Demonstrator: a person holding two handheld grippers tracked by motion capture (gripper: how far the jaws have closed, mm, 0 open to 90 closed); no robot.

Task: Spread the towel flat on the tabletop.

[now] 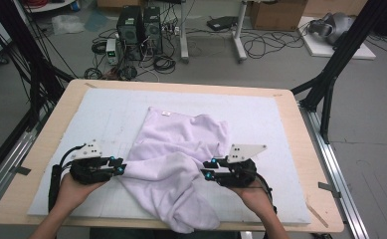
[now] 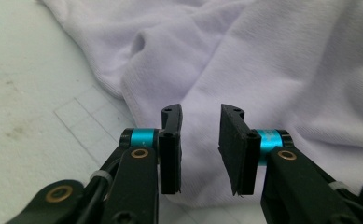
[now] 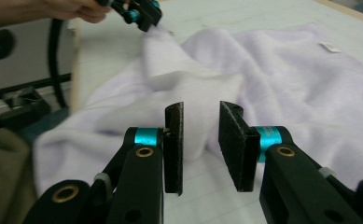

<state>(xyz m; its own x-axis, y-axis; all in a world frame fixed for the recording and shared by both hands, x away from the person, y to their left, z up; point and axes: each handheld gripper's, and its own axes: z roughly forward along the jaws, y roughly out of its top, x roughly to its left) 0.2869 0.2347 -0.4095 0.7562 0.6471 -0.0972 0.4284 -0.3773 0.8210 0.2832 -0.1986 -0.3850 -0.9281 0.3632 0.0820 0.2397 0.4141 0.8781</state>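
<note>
From the high view, a pale lilac towel (image 1: pixel 176 164) lies crumpled on the light grey mat (image 1: pixel 106 119) that covers the wooden table (image 1: pixel 300 129), its near end drooping over the table's front edge. The left gripper (image 1: pixel 123 168) sits at the towel's left edge and the right gripper (image 1: pixel 206 170) at its right side, each held in a hand.

In the left gripper view, the left gripper (image 2: pixel 201 144) has its jaws apart with a clear gap, poised over the towel's (image 2: pixel 263 70) hemmed edge, nothing between them.

In the right gripper view, the right gripper (image 3: pixel 201 144) likewise stands with jaws parted and unloaded, a fold of the towel (image 3: pixel 272 84) just beyond. A small white label (image 3: pixel 329 46) lies on the towel's far part.
</note>
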